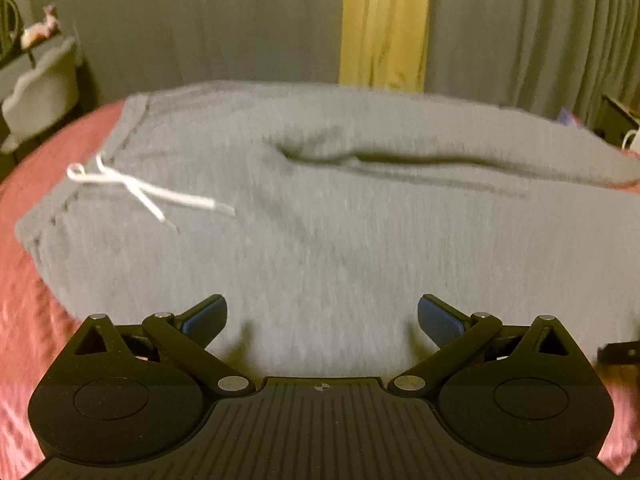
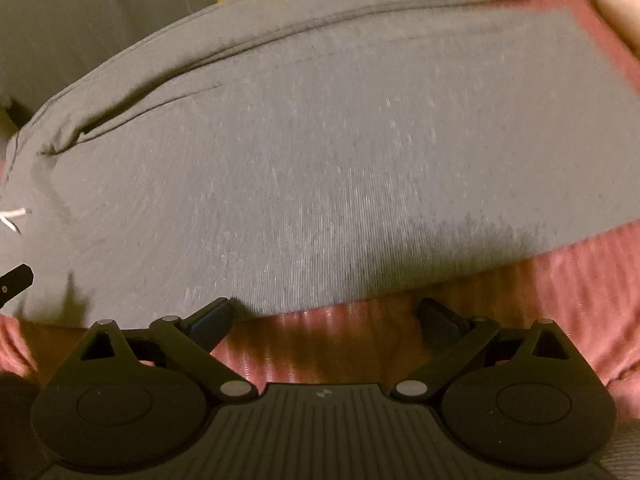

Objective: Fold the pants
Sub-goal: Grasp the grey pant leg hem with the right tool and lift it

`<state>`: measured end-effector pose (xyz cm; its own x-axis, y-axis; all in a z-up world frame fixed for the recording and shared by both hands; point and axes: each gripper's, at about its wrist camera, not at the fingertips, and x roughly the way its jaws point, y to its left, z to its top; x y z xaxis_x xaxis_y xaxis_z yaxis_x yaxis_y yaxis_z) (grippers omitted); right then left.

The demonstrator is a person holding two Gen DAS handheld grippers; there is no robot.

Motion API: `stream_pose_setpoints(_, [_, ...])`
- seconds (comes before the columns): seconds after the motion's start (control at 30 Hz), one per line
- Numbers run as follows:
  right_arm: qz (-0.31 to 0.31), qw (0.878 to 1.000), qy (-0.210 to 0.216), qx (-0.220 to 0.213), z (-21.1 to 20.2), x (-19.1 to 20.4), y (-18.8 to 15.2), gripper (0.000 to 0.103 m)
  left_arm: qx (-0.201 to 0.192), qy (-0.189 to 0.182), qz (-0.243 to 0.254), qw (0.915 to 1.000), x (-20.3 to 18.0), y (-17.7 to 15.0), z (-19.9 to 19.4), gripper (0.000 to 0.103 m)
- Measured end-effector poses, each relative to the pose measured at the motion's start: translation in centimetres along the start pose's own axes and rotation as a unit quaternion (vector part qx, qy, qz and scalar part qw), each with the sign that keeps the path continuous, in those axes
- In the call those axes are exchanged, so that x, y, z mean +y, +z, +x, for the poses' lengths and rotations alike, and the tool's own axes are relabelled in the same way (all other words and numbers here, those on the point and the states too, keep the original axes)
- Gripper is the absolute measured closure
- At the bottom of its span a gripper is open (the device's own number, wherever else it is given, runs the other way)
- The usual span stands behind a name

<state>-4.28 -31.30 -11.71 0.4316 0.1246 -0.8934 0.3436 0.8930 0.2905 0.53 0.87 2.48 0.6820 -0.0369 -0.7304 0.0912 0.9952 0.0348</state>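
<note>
Grey sweatpants (image 1: 320, 208) lie flat on a pink bedspread (image 1: 24, 320), waistband to the left with a white drawstring (image 1: 132, 188), the two legs side by side running to the right. My left gripper (image 1: 322, 320) is open and empty, over the near edge of the pants by the hip. In the right wrist view the pants (image 2: 320, 168) fill the frame, and my right gripper (image 2: 326, 320) is open and empty over the pink bedspread (image 2: 560, 300), just short of the near leg's edge. The left gripper's tip (image 2: 16, 280) shows at the left edge.
Grey curtains (image 1: 200, 20) with a yellow strip (image 1: 384, 20) hang behind the bed. A pale chair (image 1: 40, 88) stands at the far left. A dark object and a white cable (image 1: 628, 136) sit beyond the bed's far right.
</note>
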Motion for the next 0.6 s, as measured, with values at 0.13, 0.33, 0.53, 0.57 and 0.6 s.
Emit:
stream_pose_setpoints(0.13, [0.035, 0.994, 0.077, -0.066, -2.1, -0.8, 1.8, 0.004, -0.046, 0.027, -0.021, 0.9983, 0.4, 2.2, 1.0, 0.000])
stream_pose_setpoints(0.33, [0.064, 0.981, 0.062, -0.173, -2.8, -0.1, 13.0, 0.004, -0.138, 0.114, -0.089, 0.9797, 2.5, 2.2, 4.0, 0.000])
stream_pose_setpoints(0.53, [0.092, 0.982, -0.001, -0.165, 3.0, 3.0, 27.4, 0.006, -0.171, 0.170, -0.140, 0.9602, 4.7, 2.2, 5.6, 0.000])
stream_pose_setpoints(0.57, [0.102, 0.982, -0.010, -0.159, 4.1, 3.3, 29.7, 0.008, -0.174, 0.177, -0.131, 0.9599, 4.6, 2.3, 5.9, 0.000])
stream_pose_setpoints(0.6, [0.116, 0.981, -0.012, -0.152, 5.4, 3.6, 31.5, 0.010, -0.178, 0.184, -0.120, 0.9592, 4.3, 2.4, 6.2, 0.000])
